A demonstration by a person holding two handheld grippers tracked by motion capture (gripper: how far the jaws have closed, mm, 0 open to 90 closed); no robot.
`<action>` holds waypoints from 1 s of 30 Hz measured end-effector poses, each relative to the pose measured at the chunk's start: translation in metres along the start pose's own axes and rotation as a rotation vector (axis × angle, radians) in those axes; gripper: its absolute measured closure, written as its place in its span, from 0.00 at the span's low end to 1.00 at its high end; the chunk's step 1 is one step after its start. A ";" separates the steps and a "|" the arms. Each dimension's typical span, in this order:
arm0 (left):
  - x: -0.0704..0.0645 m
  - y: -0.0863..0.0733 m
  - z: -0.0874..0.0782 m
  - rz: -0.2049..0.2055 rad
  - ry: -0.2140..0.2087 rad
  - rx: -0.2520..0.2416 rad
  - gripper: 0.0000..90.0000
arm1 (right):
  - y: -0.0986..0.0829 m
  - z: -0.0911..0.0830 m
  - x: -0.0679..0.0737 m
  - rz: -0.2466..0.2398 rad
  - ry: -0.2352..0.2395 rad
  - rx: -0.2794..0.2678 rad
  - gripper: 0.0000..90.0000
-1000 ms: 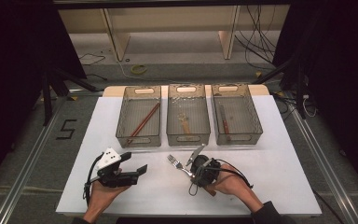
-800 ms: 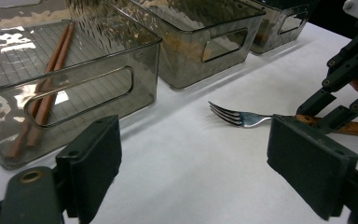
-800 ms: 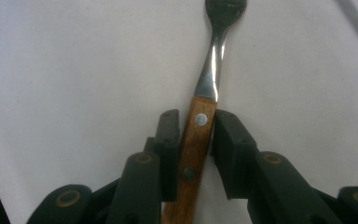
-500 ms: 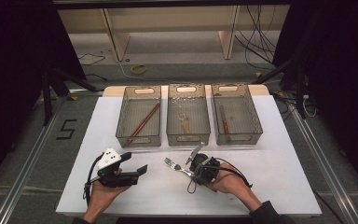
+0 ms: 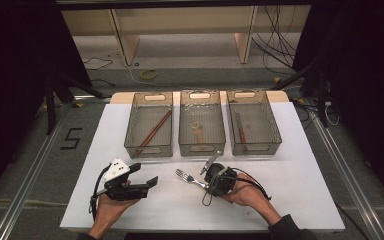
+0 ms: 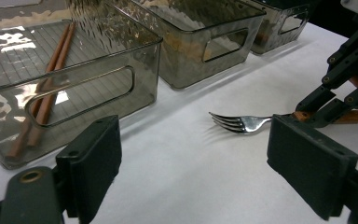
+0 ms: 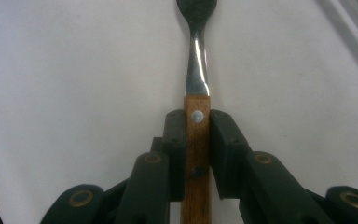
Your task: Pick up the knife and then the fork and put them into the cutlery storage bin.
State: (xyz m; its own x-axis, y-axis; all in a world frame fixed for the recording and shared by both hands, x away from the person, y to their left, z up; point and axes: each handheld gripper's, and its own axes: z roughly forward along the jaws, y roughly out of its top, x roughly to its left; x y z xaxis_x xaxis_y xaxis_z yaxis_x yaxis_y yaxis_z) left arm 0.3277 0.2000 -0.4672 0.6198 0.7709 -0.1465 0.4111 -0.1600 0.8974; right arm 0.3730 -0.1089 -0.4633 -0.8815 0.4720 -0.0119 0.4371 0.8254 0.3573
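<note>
A fork (image 5: pixel 186 177) with a wooden handle and steel tines lies low over the white table, tines pointing left. My right gripper (image 5: pixel 206 182) is shut on the handle (image 7: pixel 196 140), both jaws pressed against the wood. From the left gripper view the fork (image 6: pixel 240 122) shows ahead, with the right gripper (image 6: pixel 314 114) clamped on its handle. My left gripper (image 5: pixel 145 176) rests near the table's front left, open, with nothing between its jaws (image 6: pixel 193 172). Three smoky plastic bins stand in a row behind: the left bin (image 5: pixel 149 125) holds chopsticks (image 5: pixel 154 132).
The middle bin (image 5: pixel 201 122) holds a wooden-handled utensil and the right bin (image 5: pixel 252 122) another. The white table top (image 5: pixel 300 170) has bare room at front and right. Cables and a shelf frame lie on the floor beyond the table.
The right gripper has shifted slightly, and the fork in it now points more directly left. The left gripper has stayed in place.
</note>
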 end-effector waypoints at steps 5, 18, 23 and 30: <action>0.000 0.000 0.000 0.000 0.000 0.000 0.19 | -0.002 -0.010 -0.006 0.029 0.006 -0.035 0.87; 0.000 0.000 0.000 -0.002 -0.004 -0.004 0.19 | -0.008 -0.037 -0.026 0.101 -0.005 -0.148 0.87; 0.000 0.000 0.000 0.001 -0.005 -0.005 0.19 | -0.011 -0.043 -0.033 0.121 -0.002 -0.173 0.87; 0.000 0.000 0.000 0.000 -0.005 -0.006 0.19 | -0.012 -0.048 -0.039 0.137 -0.007 -0.197 0.87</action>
State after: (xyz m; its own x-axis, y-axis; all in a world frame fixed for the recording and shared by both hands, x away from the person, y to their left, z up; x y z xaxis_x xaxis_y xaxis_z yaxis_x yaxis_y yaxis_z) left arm 0.3276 0.2000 -0.4669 0.6231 0.7679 -0.1485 0.4073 -0.1565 0.8998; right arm 0.3936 -0.1527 -0.4222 -0.8150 0.5779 0.0425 0.5082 0.6776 0.5316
